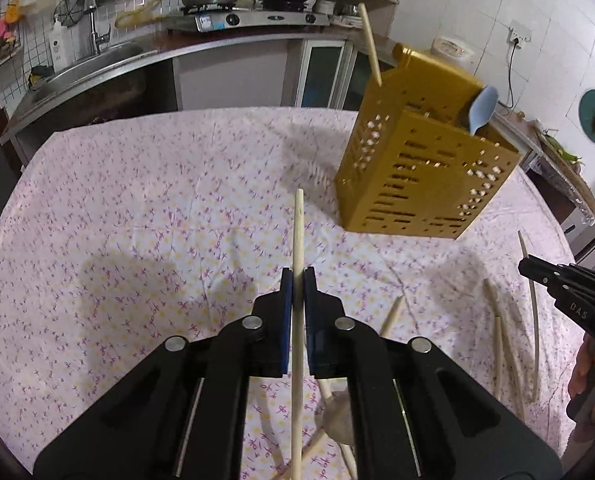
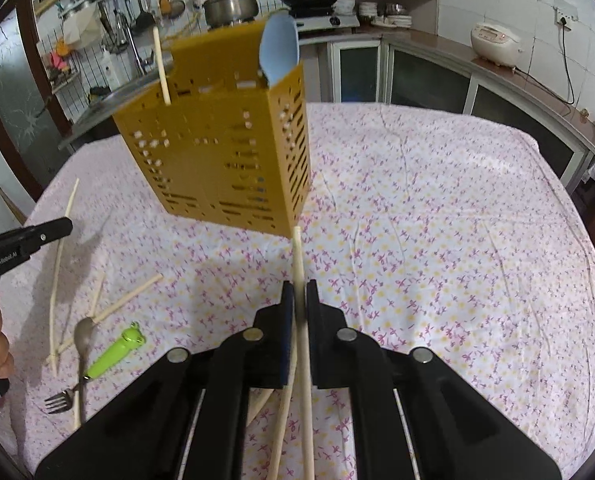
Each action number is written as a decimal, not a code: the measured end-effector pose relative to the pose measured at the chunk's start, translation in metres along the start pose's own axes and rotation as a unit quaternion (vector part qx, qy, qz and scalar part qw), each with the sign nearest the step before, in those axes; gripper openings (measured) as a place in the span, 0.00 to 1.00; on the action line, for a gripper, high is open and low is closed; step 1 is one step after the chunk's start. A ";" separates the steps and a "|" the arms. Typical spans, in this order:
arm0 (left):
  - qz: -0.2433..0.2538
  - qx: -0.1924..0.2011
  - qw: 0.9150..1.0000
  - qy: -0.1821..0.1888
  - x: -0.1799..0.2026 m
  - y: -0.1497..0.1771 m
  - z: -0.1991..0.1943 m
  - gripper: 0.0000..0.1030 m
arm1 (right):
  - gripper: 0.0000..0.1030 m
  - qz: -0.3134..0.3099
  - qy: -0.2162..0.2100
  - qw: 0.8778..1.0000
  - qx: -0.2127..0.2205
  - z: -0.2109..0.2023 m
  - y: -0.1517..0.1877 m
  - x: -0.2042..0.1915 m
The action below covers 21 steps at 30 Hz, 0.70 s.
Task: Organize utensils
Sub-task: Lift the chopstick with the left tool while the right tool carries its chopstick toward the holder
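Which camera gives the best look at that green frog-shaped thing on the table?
The right wrist view: the bright green frog-headed plastic utensil handle lies in plain sight on the floral tablecloth, beside a metal fork. The left wrist view does not show it.

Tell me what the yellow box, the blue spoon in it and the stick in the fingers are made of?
The yellow box looks like plastic: one even mustard colour, thin walls punched with neat slots and holes. The blue spoon seems plastic or silicone, smooth and matte. The stick looks like pale bare wood or bamboo, dull and unpainted; its grain is too fine to see.
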<state>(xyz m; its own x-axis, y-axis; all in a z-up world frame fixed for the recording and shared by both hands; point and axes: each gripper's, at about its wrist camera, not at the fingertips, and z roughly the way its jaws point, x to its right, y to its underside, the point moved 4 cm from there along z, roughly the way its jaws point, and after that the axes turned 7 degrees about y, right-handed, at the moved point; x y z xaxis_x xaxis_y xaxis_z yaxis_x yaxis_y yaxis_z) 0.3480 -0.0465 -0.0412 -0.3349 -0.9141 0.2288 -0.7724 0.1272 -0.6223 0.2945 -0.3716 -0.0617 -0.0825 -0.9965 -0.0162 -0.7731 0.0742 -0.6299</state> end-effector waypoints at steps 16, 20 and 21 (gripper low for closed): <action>0.004 0.019 1.000 -0.008 0.003 -0.010 -0.025 0.04 | 0.08 -0.006 -0.009 1.000 -0.025 -0.001 -0.008 0.008; 0.003 0.014 1.000 -0.010 0.001 -0.008 -0.022 0.04 | 0.10 -0.010 0.004 0.999 -0.044 0.025 -0.001 0.008; 0.003 0.012 1.000 -0.011 0.000 -0.007 -0.020 0.04 | 0.10 -0.005 0.000 0.999 -0.051 0.032 -0.001 0.009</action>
<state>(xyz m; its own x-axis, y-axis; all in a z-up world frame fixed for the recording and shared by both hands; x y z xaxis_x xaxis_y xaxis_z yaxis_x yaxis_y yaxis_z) 0.3428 -0.0396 -0.0215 -0.3277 -0.9215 0.2086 -0.7567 0.1239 -0.6419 0.3146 -0.3815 -0.0862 -0.0747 -0.9972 -0.0098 -0.8344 0.0679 -0.5470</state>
